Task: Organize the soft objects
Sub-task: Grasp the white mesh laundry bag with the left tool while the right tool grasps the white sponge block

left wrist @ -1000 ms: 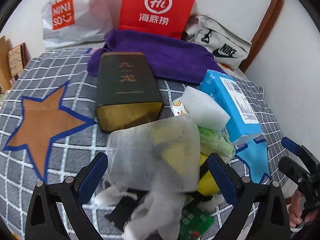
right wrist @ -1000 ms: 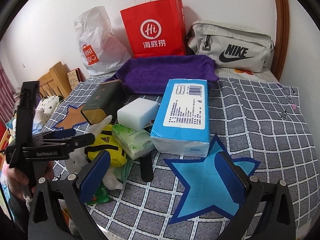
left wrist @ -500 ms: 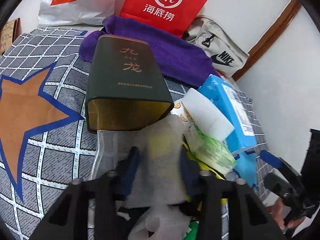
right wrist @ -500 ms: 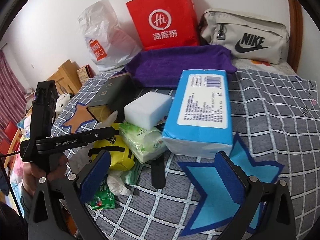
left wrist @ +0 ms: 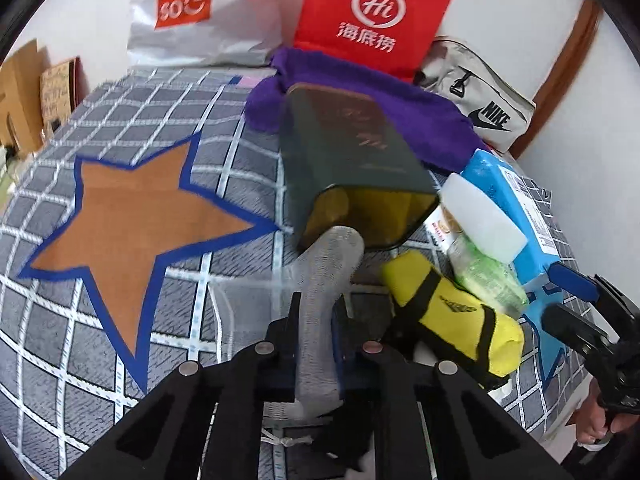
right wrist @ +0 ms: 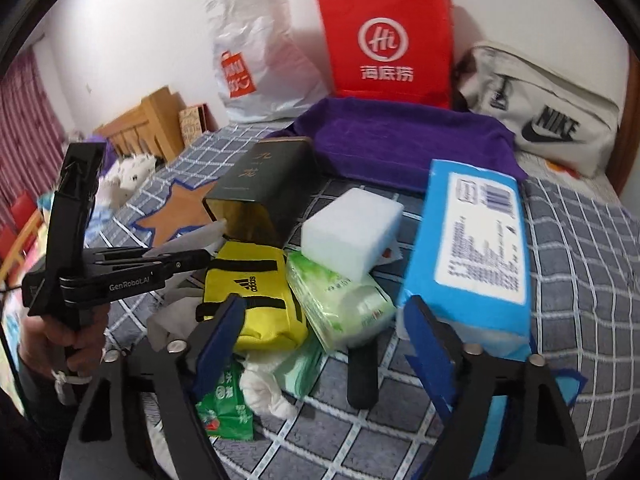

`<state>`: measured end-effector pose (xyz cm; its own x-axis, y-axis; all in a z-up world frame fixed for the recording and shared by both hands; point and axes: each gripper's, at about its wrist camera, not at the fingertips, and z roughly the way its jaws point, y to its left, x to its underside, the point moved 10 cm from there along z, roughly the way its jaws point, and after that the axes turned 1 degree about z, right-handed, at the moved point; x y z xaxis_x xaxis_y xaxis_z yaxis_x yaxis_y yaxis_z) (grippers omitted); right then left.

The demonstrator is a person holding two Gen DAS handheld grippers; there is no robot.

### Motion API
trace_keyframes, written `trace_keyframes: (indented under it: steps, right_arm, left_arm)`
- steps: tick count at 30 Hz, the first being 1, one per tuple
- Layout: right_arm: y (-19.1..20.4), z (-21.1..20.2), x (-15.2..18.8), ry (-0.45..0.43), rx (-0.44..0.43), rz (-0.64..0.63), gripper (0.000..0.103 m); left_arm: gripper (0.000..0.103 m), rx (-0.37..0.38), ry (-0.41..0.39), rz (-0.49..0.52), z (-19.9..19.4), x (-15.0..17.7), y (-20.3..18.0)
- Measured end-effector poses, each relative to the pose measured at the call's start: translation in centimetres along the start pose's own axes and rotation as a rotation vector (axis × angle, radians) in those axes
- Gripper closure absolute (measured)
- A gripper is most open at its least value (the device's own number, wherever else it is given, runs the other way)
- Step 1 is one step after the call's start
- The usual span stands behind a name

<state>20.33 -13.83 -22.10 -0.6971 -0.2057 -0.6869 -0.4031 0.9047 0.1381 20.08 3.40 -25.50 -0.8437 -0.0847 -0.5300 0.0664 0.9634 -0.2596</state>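
A home bedroom: checked bedspread, wooden bed frame, shopping bags.

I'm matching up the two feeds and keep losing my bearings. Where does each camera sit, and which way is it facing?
Left wrist: on the left gripper, aimed down across the checked bedspread toward the wall; its fingers are shut on a white mesh cloth; the right gripper shows at the right edge.
Right wrist: on the right gripper, facing the same wall, jaws closing, nothing pressed between them; the left gripper and its hand show at left.
Shared: dark box, yellow pouch, red bag.
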Motion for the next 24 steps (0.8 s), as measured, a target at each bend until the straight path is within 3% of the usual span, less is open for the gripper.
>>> trace_keyframes:
  steps: [6, 9, 17, 18, 20, 24]
  right_arm:
    - [-0.7, 1.1, -2.1, -0.009, 0.055, 0.018, 0.031]
    - [-1.1, 2.3, -3.3, 0.006, 0.052, 0.058, 0.027]
    - [-1.6, 5.3, -3.6, 0.06, 0.089, 0.113, 0.027]
    - [-1.5, 5.5, -3.7, 0.06, 0.098, 0.103, 0.028]
    - [-1.3, 5.8, -3.6, 0.071, 0.088, 0.095, 0.046]
    - [-1.4, 5.6, -3.2, 0.062, 0.056, 0.12, 0.046]
  left_arm:
    - [0.092, 0.02, -0.01, -0.018, 0.4, -0.2, 0.9]
    - [0.092, 0.027, -0.019, -0.009, 0.7, -0.3, 0.9]
    - [0.092, 0.077, -0.038, -0.028, 1.0, -0.5, 1.2]
    - [0.092, 0.078, -0.039, -0.028, 1.0, -0.6, 1.2]
    - [0.092, 0.084, -0.042, -0.028, 1.0, -0.7, 1.1]
    - [0.092, 0.091, -0.05, -0.018, 1.0, -0.6, 1.2]
